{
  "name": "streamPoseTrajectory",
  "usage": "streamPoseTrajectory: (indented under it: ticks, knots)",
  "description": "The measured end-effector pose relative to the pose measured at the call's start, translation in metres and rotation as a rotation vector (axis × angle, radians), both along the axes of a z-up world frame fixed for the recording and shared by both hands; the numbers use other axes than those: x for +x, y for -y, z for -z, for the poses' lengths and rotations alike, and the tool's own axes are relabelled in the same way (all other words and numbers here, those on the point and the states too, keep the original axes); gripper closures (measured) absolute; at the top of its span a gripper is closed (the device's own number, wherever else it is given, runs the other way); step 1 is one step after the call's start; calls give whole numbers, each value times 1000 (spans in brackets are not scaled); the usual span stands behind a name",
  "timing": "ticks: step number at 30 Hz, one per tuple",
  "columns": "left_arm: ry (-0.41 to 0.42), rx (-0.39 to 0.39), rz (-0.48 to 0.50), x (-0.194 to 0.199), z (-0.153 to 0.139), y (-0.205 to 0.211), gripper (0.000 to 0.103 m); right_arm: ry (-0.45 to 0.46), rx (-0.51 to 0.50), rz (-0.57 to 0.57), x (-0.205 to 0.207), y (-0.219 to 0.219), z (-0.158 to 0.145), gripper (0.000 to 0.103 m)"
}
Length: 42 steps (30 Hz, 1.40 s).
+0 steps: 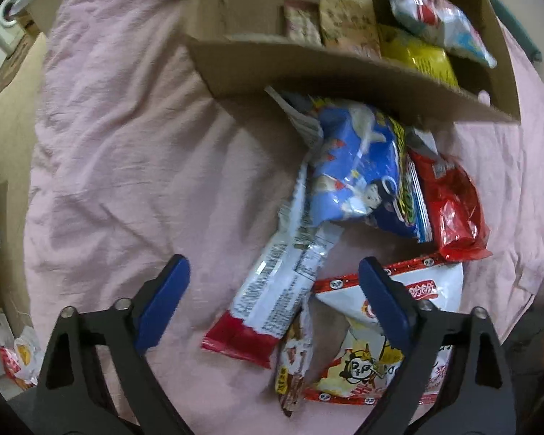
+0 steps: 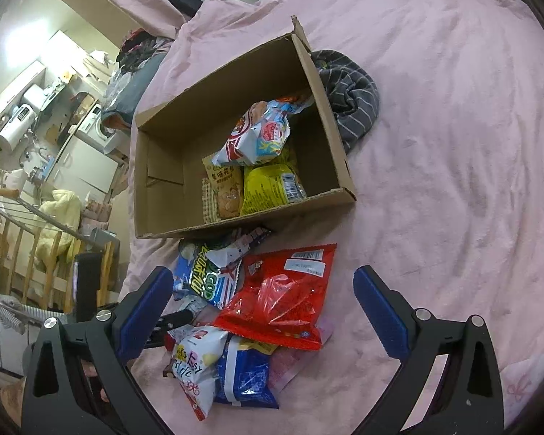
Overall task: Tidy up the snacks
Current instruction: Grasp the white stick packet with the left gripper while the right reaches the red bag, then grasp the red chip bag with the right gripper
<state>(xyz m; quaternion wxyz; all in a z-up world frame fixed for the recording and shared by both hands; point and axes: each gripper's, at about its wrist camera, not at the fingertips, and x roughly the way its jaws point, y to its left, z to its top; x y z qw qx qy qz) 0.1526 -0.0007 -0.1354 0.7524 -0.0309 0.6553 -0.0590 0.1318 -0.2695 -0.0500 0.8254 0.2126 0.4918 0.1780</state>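
Loose snack packets piled on the pink bedsheet (image 2: 435, 137), just in front of the cardboard box (image 2: 330, 123): lower centre of the right wrist view, centre right of the left wrist view. Topmost there, a red packet (image 2: 283, 297) overlapping a blue-and-green bag (image 2: 214, 279), with a blue packet (image 2: 246, 373) and a white bag (image 2: 196, 362) nearer the lens. Already inside the box: a yellow packet (image 2: 268, 188), a tan packet (image 2: 228, 188) and a white-and-red bag (image 2: 254, 137) on top.

Left gripper (image 1: 273, 302) spread wide and empty above a long white-and-red wrapper (image 1: 272, 290), beside a white-and-red popcorn-style bag (image 1: 380, 326). Right gripper (image 2: 263, 306) likewise spread wide, holding nothing, straddling the red packet.

Probably best done by pinching 1 packet at a sealed edge, not the puffed middle, lifting clear of its neighbours, then lowering it into the bare left half of the box.

Only in the right wrist view: the box's whole interior, a striped grey garment (image 2: 351, 94) behind it, and the room at far left. Only in the left: the long wrapper's full length and a narrow brown bar (image 1: 293, 359) beneath it.
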Motion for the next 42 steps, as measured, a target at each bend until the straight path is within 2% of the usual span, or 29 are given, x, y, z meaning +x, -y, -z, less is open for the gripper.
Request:
streamPoseTrajectory:
  ticks: [4,6,7,9,14,18,21,26,29,34,36,39,42]
  knots:
    - [-20,24,22,3,8,9,29,-1,-1,4,-1,3,2,1]
    - [-9,57,39,5,11,14,50,-6,-4,7,-2,5,3,1]
    - [-10,74,52,5,14,16,53,-8,-5,9,-2,5,4,1]
    - [-20,82,58,4,18,18,67,-14,-4,8,-1,5,4,1]
    - [12,96,47,-6,7,9,73,-17,-12,9,-1,4,4,1]
    - [61,117,-28,-16,-9,-5,74,-92,-20,21,6,1,18,1]
    - [96,83,-106,-19,-21,-24,75,-183,7,16,13,-7,36,1]
    - [152,50,-170,-20,-40,-41,78,-317,-25,12,27,-26,71,1]
    - [159,16,-187,-20,-51,-50,88,-367,-31,6,34,-36,88,1]
    - [153,-21,-147,-17,-61,-50,90,-395,-76,-31,40,-49,100,2]
    - [146,-25,-133,-14,-58,-47,90,-387,-85,-50,42,-51,101,16]
    - [135,-33,-122,-12,-55,-42,91,-372,-108,-61,42,-50,99,41]
    - [131,-38,-136,-10,-53,-45,91,-360,-94,-62,40,-43,95,51]
